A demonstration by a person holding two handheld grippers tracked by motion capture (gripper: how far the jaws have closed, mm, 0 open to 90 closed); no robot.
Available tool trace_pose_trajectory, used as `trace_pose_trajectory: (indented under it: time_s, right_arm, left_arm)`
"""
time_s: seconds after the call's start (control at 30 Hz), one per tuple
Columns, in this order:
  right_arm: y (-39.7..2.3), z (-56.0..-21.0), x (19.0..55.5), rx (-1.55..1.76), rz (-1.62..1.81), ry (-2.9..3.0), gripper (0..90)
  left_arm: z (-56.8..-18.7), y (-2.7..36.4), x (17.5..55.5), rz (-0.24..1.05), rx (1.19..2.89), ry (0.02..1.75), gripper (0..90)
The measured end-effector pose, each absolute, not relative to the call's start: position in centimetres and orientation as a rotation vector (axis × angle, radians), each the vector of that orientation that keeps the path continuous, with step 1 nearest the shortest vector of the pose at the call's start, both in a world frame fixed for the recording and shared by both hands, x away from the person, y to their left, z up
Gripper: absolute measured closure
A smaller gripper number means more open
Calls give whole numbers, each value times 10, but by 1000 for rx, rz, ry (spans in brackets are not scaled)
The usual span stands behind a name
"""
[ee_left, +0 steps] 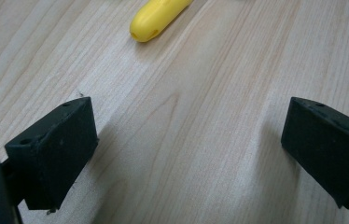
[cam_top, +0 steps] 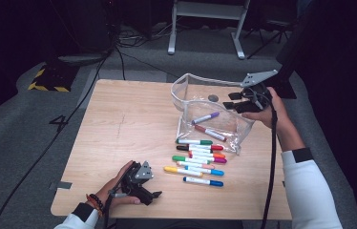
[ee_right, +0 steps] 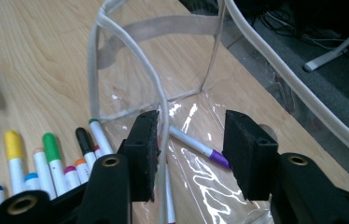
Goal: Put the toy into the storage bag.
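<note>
A clear pouch (cam_top: 210, 112) lies open on the far right part of the wooden table (cam_top: 119, 124), and everything else is placed from it. Inside the pouch rest a purple-capped marker (cam_top: 205, 118) and a red-capped marker (cam_top: 210, 133). Just in front of the pouch a row of markers (cam_top: 199, 160) lies on the bare wood (caps in green, red, orange, yellow and blue). The right gripper (cam_top: 234, 100) hovers at the pouch's right side, over its mouth, jaws parted, with the pouch's pale rim (ee_right: 156, 95) passing close by one pad; nothing is clamped. The left gripper (cam_top: 153, 194) sits well away from the pouch at the table's near edge, jaws spread wide over bare wood, a yellow marker (ee_left: 156, 17) ahead of them.
</note>
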State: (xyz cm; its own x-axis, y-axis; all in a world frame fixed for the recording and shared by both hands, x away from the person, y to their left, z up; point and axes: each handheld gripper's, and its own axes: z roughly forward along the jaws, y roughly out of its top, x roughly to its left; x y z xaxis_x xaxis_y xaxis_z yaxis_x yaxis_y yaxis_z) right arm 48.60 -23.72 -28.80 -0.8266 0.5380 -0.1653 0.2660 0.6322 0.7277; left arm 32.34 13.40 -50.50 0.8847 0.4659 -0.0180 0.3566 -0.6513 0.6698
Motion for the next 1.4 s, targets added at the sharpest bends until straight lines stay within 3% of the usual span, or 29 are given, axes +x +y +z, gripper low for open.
trace_pose_trajectory:
  time_s: [0.37,0.77,1.4]
  right_arm:
    - [-266,-287,435,592,1216,2396,519]
    - [-281,-318,375,499,1264,2387,516]
    - [-256,-442,329,414,1253,2664,504]
  left_arm:
    - [-505,134,323,202,2344,590,38]
    - [-505,134,323,203,2344,590,38]
    - [-505,134,323,203,2344,591,38]
